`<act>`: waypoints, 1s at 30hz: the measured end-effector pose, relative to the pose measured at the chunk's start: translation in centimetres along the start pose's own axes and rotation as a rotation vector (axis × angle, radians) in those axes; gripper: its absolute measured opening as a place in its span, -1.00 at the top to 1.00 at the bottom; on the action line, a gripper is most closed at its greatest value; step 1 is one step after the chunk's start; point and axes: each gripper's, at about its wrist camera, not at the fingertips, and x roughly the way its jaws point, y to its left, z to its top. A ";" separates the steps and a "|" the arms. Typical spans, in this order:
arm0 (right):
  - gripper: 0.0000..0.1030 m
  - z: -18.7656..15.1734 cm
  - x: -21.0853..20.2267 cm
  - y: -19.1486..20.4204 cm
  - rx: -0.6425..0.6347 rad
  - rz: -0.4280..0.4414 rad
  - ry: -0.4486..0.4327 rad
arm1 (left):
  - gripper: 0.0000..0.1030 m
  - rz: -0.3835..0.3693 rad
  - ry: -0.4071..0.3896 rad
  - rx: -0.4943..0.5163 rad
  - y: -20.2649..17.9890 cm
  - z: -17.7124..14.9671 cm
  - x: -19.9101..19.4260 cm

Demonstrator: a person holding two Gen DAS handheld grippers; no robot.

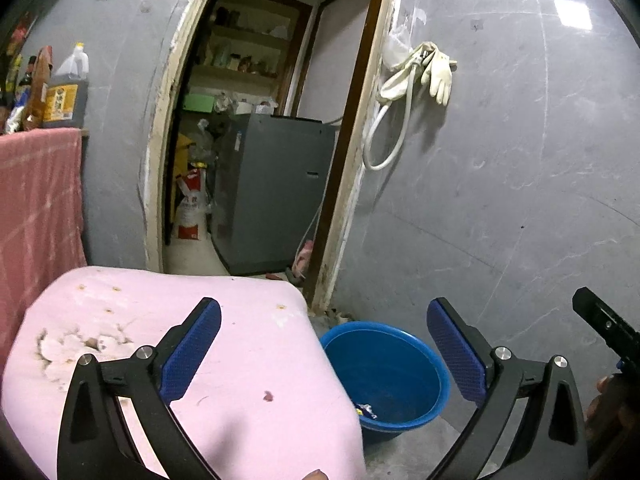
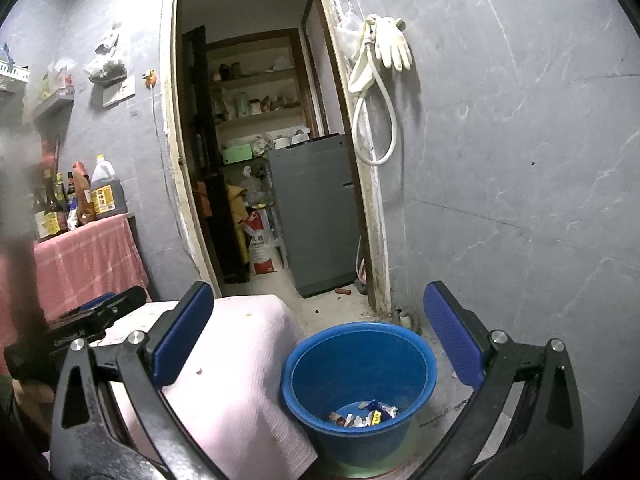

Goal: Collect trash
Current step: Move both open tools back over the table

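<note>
Lighting is dim, cool, indoor. A bright rectangular glare patch reflects on the glossy grey wall. Fisheye distortion bends the door frame; corners vignette black. Left edge of the right wrist view is blurred.

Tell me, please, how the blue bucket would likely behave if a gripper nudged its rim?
The blue bucket looks like thin plastic holding only a few wrappers, so it is probably light and would slide or tip easily. Its base is narrower than its rim, which adds to the tipping risk. The rim may flex slightly.
</note>
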 end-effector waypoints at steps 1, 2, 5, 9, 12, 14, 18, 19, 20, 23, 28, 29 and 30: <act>-1.00 0.0 -0.4 0.2 -0.001 0.000 0.001 | -0.96 0.001 -0.003 0.004 0.0 0.0 -0.5; -1.00 -0.1 -0.7 0.5 -0.001 0.000 0.001 | -0.96 0.003 -0.008 0.008 -0.1 0.0 -1.2; -1.00 -0.3 -1.9 1.1 -0.002 0.004 -0.001 | -0.96 0.009 -0.025 0.021 0.1 -0.1 -2.8; -1.00 -0.5 -3.5 1.9 -0.001 0.008 -0.014 | -0.96 0.018 -0.043 0.026 0.2 -0.6 -5.0; -1.00 -0.8 -4.6 2.6 0.001 0.012 -0.018 | -0.96 0.031 -0.045 0.027 0.2 -1.1 -6.4; -1.00 -1.1 -5.3 2.9 -0.003 0.012 -0.016 | -0.96 0.045 -0.044 0.036 0.3 -1.5 -7.3; -1.00 -1.9 -6.7 3.5 -0.010 0.018 -0.005 | -0.96 0.064 -0.044 0.032 0.5 -2.9 -9.2; -1.00 -2.1 -7.0 3.7 -0.014 0.020 0.001 | -0.96 0.070 -0.042 0.030 0.5 -3.2 -9.5; -1.00 -2.4 -7.3 3.8 -0.019 0.021 0.006 | -0.96 0.075 -0.043 0.029 0.7 -3.5 -10.0; -1.00 -3.1 -8.0 4.3 -0.033 0.016 0.012 | -0.96 0.091 -0.046 0.031 0.9 -4.5 -11.1; -1.00 -4.6 -8.6 4.8 -0.033 0.006 0.014 | -0.96 0.128 -0.054 0.044 1.3 -6.3 -12.7; -1.00 -4.9 -8.7 4.9 -0.032 0.004 0.012 | -0.96 0.133 -0.053 0.044 1.3 -6.7 -13.0; -1.00 -5.3 -8.7 5.0 -0.033 0.000 0.010 | -0.96 0.137 -0.052 0.044 1.4 -7.1 -13.2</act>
